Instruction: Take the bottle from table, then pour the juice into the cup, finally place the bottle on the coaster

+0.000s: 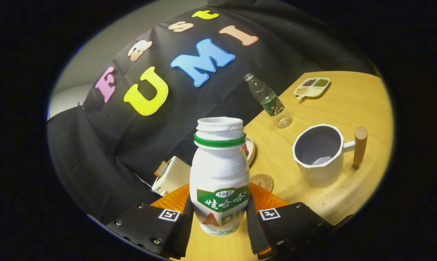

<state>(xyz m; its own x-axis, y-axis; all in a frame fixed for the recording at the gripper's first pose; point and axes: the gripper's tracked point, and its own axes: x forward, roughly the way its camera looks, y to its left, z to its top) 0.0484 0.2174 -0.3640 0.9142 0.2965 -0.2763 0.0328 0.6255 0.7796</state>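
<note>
While gripped bottle (219, 174), cup (318, 154) alongside.

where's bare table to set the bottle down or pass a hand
Bare wood lies between the cup and the clear water bottle, and between the cup and the snack tray. It is crowded behind the white bottle held in the hand-held gripper: coaster, plate, toaster.
</note>
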